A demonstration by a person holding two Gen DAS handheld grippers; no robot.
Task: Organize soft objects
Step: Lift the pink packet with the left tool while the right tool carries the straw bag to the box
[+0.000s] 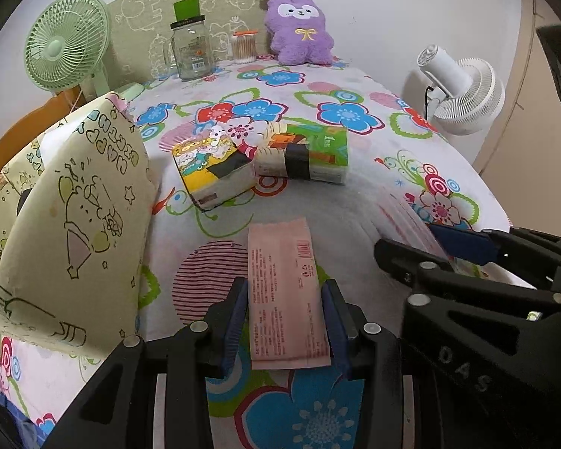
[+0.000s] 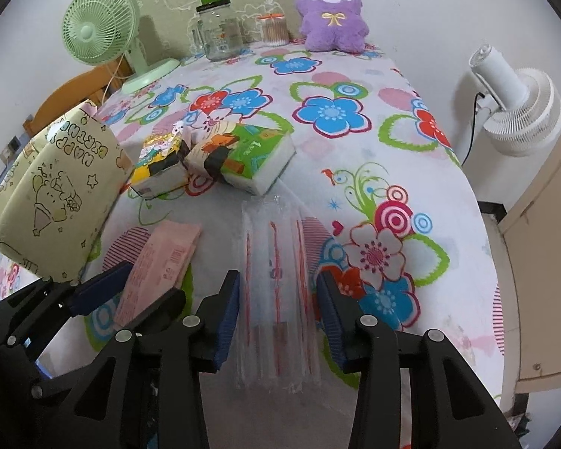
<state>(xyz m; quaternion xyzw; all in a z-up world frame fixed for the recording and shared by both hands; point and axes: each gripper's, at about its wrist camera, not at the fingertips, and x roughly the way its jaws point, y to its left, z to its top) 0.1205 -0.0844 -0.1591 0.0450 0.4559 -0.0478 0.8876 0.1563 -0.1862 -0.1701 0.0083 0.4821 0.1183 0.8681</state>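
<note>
The flowered cloth (image 1: 213, 86) covers the whole table, and the yellow gift bag (image 1: 67, 209) leans at nine o'clock in the left wrist view, its mouth not visible from here. At twelve o'clock, far back, sits the purple plush (image 1: 299, 30). Toward the centre lie two tissue packs touching at their corners: the yellow tissue pack (image 1: 213, 172) and the green tissue pack (image 1: 306, 157).

Nearer, the pink packet (image 1: 284, 292) lies flat on the cloth, its length running from six towards twelve o'clock. The left gripper (image 1: 284, 321) stands wide open around it, one blue pad at either long edge, with a slim gap at nine o'clock and the pad at three o'clock about touching; nothing is held yet. To do this grasp well, I judge the jaws should settle low onto the cloth and close evenly across the packet's narrow width, since a thin soft packet may buckle or slide out if pinched high.

The clear striped packet (image 2: 276, 280) lies the same way in the right wrist view, between the pads of the right gripper (image 2: 280, 318), which is also wide open and empty, with daylight on both sides
</note>
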